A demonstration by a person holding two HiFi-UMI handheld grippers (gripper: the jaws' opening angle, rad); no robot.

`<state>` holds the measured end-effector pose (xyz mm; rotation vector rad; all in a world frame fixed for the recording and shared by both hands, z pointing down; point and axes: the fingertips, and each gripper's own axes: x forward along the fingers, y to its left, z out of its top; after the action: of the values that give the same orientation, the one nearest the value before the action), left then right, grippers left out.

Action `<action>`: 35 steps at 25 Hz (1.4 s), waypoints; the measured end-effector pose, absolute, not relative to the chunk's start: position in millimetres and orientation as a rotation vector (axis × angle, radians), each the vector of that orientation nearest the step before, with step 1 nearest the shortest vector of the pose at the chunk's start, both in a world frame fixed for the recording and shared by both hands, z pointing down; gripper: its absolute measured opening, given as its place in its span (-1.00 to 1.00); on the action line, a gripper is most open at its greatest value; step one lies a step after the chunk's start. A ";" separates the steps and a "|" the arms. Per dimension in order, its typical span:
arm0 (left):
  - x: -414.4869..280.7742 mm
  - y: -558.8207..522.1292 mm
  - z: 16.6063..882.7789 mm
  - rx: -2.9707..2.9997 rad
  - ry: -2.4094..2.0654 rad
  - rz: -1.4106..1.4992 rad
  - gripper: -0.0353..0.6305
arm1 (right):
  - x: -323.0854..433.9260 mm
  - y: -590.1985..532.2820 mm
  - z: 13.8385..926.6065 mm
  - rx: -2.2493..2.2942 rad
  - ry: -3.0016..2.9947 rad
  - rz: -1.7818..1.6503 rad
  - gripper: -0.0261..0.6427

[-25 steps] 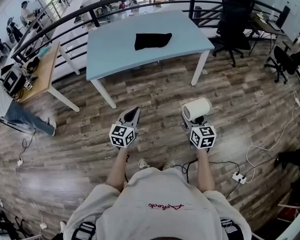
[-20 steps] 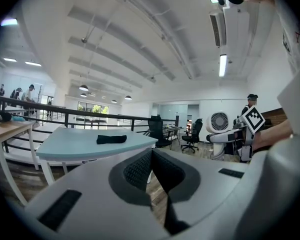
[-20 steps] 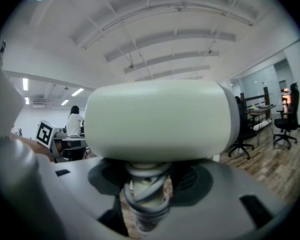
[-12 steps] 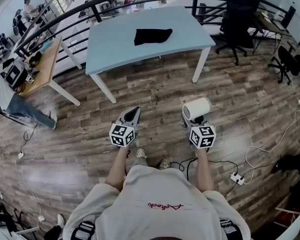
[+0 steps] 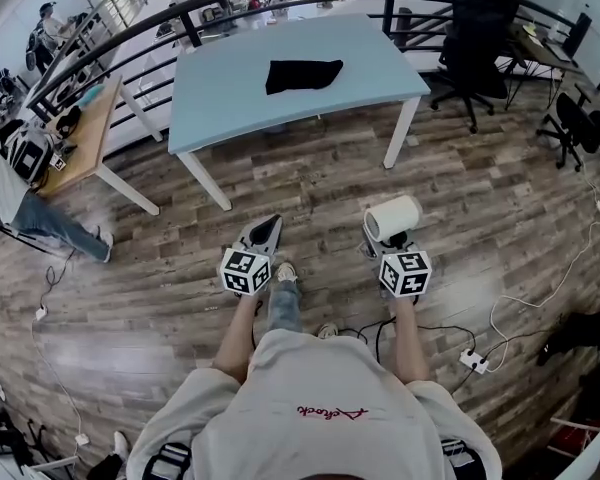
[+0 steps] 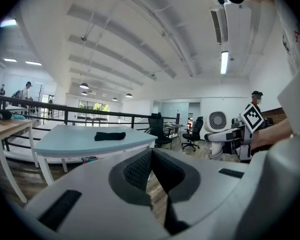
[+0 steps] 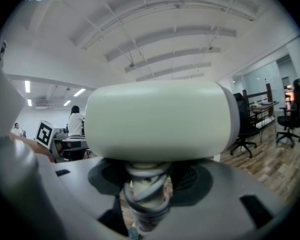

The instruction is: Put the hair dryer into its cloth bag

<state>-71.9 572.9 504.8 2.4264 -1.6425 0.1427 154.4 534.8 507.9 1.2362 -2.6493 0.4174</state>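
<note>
- While the hair dryer [image 5: 393, 216] is carried right of centre in the head view, clamped by its handle in the right gripper [image 5: 391, 240], the black cloth bag [image 5: 303, 75] is seen lying flat on the pale blue table [image 5: 230, 108] at upper centre, well apart from both grippers. The left gripper [image 5: 271, 222] is held empty at centre, its jaws pressed together. Nothing has been bagged yet. It is judged that the table must be reached, the bag opened and the dryer slid in. Red script on the person's shirt [image 5: 325, 408] at the bottom edge is too small to be read.
- In the left gripper view, the jaws are shown closed on nothing. The bag is seen left of centre on the table, and the dryer at the right. No lettering is visible.
- In the right gripper view, the jaws are seen spread around the cord-wrapped handle and gripping it, with the pale barrel filling the centre. No brand is shown on it.
</note>
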 end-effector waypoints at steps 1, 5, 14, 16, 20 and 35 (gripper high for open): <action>-72.6 569.0 505.6 2.427 -1.642 0.139 -0.87 | 153.3 531.3 509.2 1.236 -2.648 0.418 -0.21; -78.5 551.0 507.6 2.432 -1.637 0.123 -0.87 | 146.3 514.3 511.0 1.236 -2.644 0.407 -0.21; -114.6 486.0 521.1 2.413 -1.633 0.104 -0.87 | 111.9 445.2 518.0 1.229 -2.624 0.392 -0.21; -125.2 466.8 521.9 2.408 -1.633 0.099 -0.87 | 100.8 427.3 518.3 1.221 -2.619 0.391 -0.21; -142.8 428.4 516.2 2.414 -1.628 0.087 -0.87 | 80.7 391.2 513.3 1.219 -2.616 0.384 -0.21; -222.3 317.4 501.3 2.430 -1.603 0.051 -0.87 | 5.5 284.6 494.6 1.261 -2.589 0.372 -0.21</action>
<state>-222.3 317.4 501.3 2.4301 -1.6027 0.0505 5.5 284.6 494.6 1.2612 -2.5894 0.3719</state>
